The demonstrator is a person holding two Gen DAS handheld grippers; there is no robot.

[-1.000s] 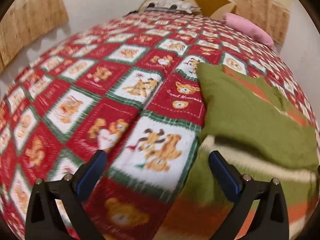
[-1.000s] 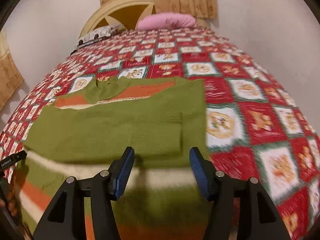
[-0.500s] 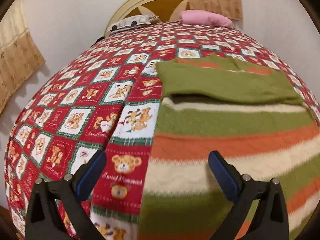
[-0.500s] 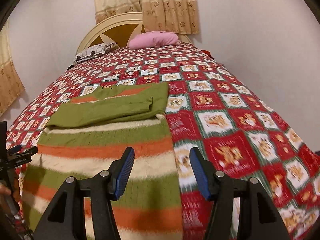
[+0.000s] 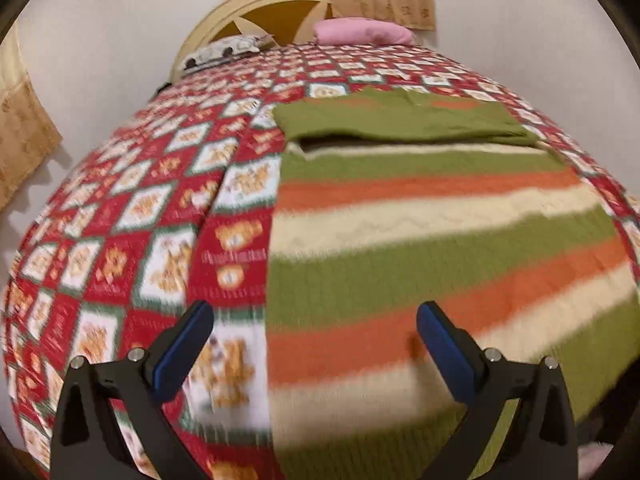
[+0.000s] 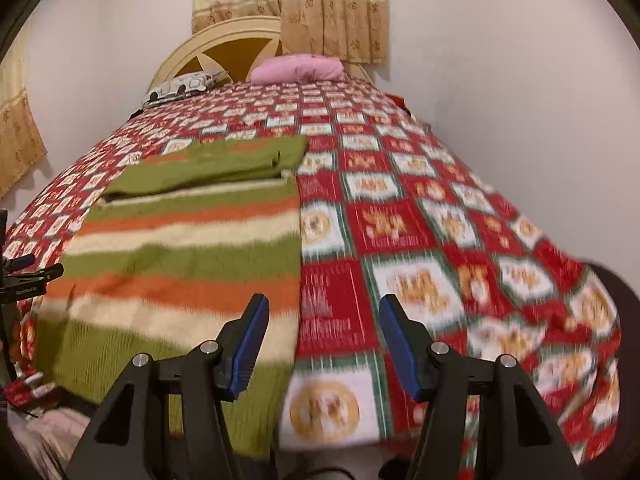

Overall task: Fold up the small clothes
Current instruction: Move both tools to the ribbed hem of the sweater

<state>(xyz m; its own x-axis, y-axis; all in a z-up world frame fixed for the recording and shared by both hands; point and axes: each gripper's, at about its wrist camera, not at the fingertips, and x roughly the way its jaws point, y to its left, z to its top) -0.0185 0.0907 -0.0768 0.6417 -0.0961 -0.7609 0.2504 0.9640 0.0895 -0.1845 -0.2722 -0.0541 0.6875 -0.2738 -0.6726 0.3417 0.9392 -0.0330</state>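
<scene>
Sweater point(image 5: 432, 248): striped green, orange and cream, lying flat on the bed, its hem at the near edge; sleeves folded across the chest into a green band at the far end point(image 6: 208, 168).
Left claw point(image 5: 316, 344): released, nothing between its blue pads, above the sweater's left edge near the hem.
Right claw point(image 6: 320, 340): released, nothing between its pads, above the sweater's right edge and the bedspread beside it.
Bedspread point(image 6: 420, 216): red and white bear checks, covering the bed.
Pillow point(image 6: 298, 69): pink, at the headboard point(image 5: 276, 20).
Curtain point(image 6: 332, 4): beige, behind the headboard.
</scene>
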